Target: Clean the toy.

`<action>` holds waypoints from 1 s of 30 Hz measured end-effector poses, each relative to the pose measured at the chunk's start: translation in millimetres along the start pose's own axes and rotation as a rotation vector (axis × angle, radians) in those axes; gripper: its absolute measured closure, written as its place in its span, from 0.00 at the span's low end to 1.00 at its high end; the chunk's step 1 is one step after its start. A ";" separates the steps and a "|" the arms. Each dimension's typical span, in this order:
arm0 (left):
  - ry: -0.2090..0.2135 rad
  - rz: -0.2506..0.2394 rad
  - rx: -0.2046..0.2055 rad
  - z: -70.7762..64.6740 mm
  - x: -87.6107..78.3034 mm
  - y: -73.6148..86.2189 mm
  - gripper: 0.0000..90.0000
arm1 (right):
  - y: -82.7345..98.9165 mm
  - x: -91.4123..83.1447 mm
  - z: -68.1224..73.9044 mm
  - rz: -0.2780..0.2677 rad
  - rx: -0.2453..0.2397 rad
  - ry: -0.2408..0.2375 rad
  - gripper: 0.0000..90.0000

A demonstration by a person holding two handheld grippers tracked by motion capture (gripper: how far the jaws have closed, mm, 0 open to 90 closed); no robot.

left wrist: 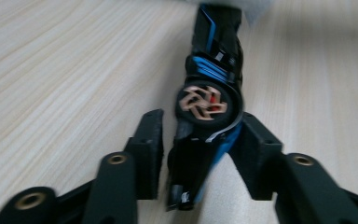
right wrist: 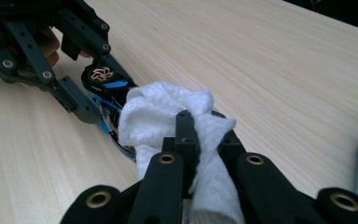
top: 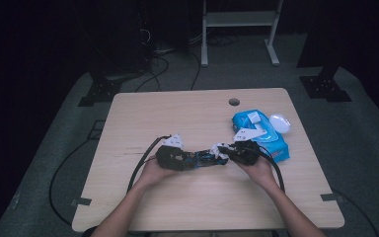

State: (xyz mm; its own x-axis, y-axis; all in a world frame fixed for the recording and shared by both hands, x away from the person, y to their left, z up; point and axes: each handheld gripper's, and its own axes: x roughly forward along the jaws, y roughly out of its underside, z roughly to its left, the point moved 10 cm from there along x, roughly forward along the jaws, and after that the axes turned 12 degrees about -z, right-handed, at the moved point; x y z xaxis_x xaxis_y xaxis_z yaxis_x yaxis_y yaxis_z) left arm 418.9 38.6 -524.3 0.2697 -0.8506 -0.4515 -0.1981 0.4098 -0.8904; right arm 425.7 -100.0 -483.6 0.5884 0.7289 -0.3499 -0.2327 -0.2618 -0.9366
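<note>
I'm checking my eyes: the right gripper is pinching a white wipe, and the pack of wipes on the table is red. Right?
Not quite. The pack of wipes is blue, as the high view shows. The rest holds: the right gripper is pinching a white wipe.

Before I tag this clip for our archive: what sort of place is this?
Probably a lab recording space: a bare wooden table ringed by dark curtains, cables across the carpet, and a white metal stand behind.

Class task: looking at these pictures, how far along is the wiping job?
Done: a wipe is out of the blue pack, whose lid stands open. In hand: the right gripper presses the wipe onto the black-and-blue gadget, which sits between the left gripper's jaws. Left: how clean the gadget is cannot be told; the pack is still open.
</note>
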 end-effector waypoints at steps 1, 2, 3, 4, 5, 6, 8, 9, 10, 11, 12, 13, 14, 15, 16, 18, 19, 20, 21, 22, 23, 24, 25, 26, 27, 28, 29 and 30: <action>-0.002 0.003 0.011 -0.2 0.5 -0.3 0.64 | 0.0 0.2 0.0 0.000 -0.003 0.002 0.93; 0.001 0.001 0.009 0.0 0.4 -0.4 0.65 | -0.3 0.6 -0.9 -0.001 -0.007 0.004 0.93; 0.001 -0.002 0.009 0.6 0.4 -0.4 0.65 | -0.4 0.8 -1.8 -0.001 -0.005 0.005 0.93; 0.001 -0.002 0.012 1.1 0.2 -0.4 0.65 | -0.6 1.4 -2.4 -0.006 0.002 0.004 0.93; -0.001 -0.004 0.012 1.6 0.2 -0.5 0.65 | -1.0 2.2 -2.9 -0.011 0.005 0.006 0.93; -0.003 -0.005 0.011 2.1 0.2 -0.6 0.65 | -1.1 2.6 -3.3 -0.012 0.005 0.008 0.93; -0.006 -0.012 -0.004 2.3 0.8 -0.8 0.64 | -1.0 2.6 -3.3 -0.010 0.017 0.008 0.93; -0.011 -0.014 -0.017 2.7 0.9 -1.1 0.63 | -0.7 2.3 -3.2 -0.009 0.017 0.005 0.93; -0.016 -0.014 -0.029 2.8 1.1 -1.5 0.62 | -0.5 2.0 -2.8 -0.009 0.015 0.001 0.93; -0.022 -0.017 -0.024 2.5 1.8 -1.8 0.61 | -0.3 1.7 -2.4 -0.010 0.011 -0.003 0.93; -0.029 -0.009 -0.006 2.4 1.6 -1.2 0.61 | -0.1 1.4 -2.2 -0.011 0.007 -0.003 0.93; -0.034 -0.007 0.003 1.9 1.9 -1.0 0.61 | 0.2 0.9 -2.0 -0.014 0.004 -0.008 0.93; -0.032 -0.008 0.002 1.3 1.9 -0.9 0.61 | 0.2 0.9 -2.0 -0.014 0.004 -0.008 0.93; -0.026 -0.007 0.002 0.0 1.6 -0.6 0.63 | 0.4 0.3 -2.0 -0.016 0.003 -0.009 0.93; -0.028 -0.007 0.004 -0.8 1.4 -0.3 0.63 | 0.4 0.3 -2.0 -0.016 0.003 -0.009 0.93; -0.039 0.001 0.012 -2.4 1.2 0.2 0.63 | 0.6 -0.3 -0.9 -0.020 -0.011 -0.006 0.93; -0.047 0.003 0.018 -3.0 0.9 0.4 0.63 | 0.8 -0.8 0.1 -0.021 -0.024 -0.006 0.93; -0.061 -0.005 0.022 -3.9 1.4 0.7 0.62 | 0.7 -1.0 0.8 -0.027 -0.041 -0.007 0.93; -0.076 -0.006 0.028 -4.5 1.7 1.2 0.61 | 1.1 -1.7 1.4 -0.030 -0.051 -0.004 0.93; -0.084 -0.001 0.029 -5.1 1.9 1.7 0.61 | 1.4 -2.1 2.4 -0.040 -0.062 -0.002 0.93; -0.096 -0.003 0.022 -5.2 2.5 1.3 0.60 | 1.9 -2.8 3.2 -0.051 -0.074 -0.003 0.93; -0.101 -0.007 0.005 -5.6 3.1 0.8 0.58 | 2.5 -3.9 4.2 -0.057 -0.083 -0.004 0.93; -0.103 -0.011 -0.007 -5.7 3.5 0.6 0.57 | 3.1 -4.7 4.9 -0.065 -0.089 -0.008 0.93; -0.101 -0.014 -0.018 -6.5 4.1 0.3 0.56 | 3.4 -5.3 5.3 -0.069 -0.093 -0.009 0.93; -0.101 -0.009 -0.019 -6.7 4.2 0.7 0.55 | 4.0 -6.4 6.1 -0.072 -0.100 -0.010 0.93; -0.099 0.000 -0.020 -6.8 4.0 1.5 0.54 | 4.2 -6.9 6.9 -0.074 -0.105 -0.012 0.93; -0.099 0.002 -0.024 -7.2 4.0 1.6 0.52 | 4.6 -7.6 7.5 -0.075 -0.110 -0.014 0.93; -0.101 0.000 -0.028 -7.7 3.9 1.2 0.52 | 4.6 -8.1 8.2 -0.076 -0.115 -0.016 0.93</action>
State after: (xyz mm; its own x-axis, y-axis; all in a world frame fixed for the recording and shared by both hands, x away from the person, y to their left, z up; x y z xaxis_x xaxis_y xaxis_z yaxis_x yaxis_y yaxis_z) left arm 412.5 33.3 -526.7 0.3635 -0.8123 -0.4562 -0.2239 0.3992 -0.8891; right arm 413.6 -101.9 -484.9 0.5883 0.7594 -0.2780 -0.0966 -0.2753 -0.9565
